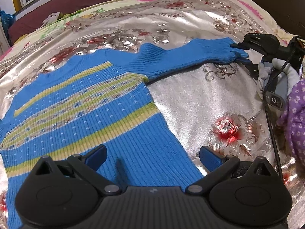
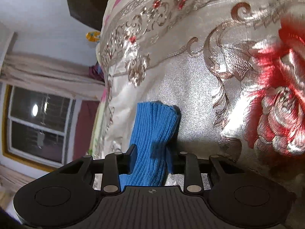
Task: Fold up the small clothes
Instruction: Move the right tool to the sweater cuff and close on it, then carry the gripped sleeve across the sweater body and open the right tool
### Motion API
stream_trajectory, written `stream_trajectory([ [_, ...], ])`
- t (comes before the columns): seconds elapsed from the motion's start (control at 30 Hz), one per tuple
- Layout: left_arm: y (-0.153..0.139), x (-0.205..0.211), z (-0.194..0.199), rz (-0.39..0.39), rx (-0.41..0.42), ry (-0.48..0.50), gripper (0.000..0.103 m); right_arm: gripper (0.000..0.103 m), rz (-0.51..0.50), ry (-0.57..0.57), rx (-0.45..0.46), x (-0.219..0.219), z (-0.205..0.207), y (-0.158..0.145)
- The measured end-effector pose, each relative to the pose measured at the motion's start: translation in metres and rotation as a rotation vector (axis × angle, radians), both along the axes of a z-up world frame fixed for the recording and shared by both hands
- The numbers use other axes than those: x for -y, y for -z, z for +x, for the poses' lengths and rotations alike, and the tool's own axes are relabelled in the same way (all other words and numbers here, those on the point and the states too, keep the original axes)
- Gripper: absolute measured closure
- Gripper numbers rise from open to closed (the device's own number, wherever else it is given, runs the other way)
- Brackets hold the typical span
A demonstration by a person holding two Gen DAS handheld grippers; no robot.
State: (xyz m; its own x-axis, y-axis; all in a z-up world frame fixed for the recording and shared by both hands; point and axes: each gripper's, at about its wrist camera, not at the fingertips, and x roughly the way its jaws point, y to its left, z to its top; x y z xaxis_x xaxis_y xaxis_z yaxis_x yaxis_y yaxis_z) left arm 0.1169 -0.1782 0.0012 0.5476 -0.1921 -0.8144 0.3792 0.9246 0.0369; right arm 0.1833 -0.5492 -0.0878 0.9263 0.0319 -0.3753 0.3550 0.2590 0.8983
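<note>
Bed: silver flowered bedspread [image 1: 200, 95] under blue striped sweater [image 1: 85, 114].
Right tongs [image 2: 150, 158]: pinching sleeve cuff [image 2: 152, 133], frame right.
Left tongs [image 1: 152, 156]: spread wide, holding nothing.
Risk: ribbed cuff may slip out.

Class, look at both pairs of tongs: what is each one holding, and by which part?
The right tongs grip the blue sweater by its sleeve cuff. The left tongs are open, holding nothing.

The sweater [image 1: 91, 118] runs off the left edge of the left wrist view, and its hem is hidden behind the left gripper [image 1: 152, 159]. In the right wrist view the cuff [image 2: 152, 133] end disappears behind the gripper body; the red flower [image 2: 276, 99] is blurred.
</note>
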Motion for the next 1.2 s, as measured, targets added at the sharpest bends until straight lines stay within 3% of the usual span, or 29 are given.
stream_trajectory([
  [0.13, -0.003, -0.004, -0.001, 0.000, 0.007, -0.008, 0.000, 0.077, 0.061, 0.005, 0.058, 0.000, -0.012, 0.004],
  [0.43, -0.002, -0.010, -0.004, 0.015, -0.003, -0.020, 0.000, 0.083, -0.012, -0.019, 0.004, -0.002, 0.005, -0.001],
  [0.53, -0.006, -0.012, -0.005, 0.005, 0.004, -0.020, 0.000, 0.092, -0.026, -0.049, -0.007, -0.005, 0.010, -0.008],
  [0.73, -0.009, -0.038, -0.010, -0.016, 0.008, -0.070, 0.000, 0.094, -0.163, -0.157, 0.109, -0.038, 0.015, -0.059],
  [0.97, -0.005, -0.090, -0.022, -0.037, 0.007, -0.167, 0.000, 0.094, -0.310, -0.449, 0.208, -0.139, 0.052, -0.118],
  [1.2, -0.005, -0.148, -0.040, -0.054, 0.051, -0.267, 0.000, 0.094, -0.495, -0.820, 0.211, -0.296, 0.080, -0.133],
])
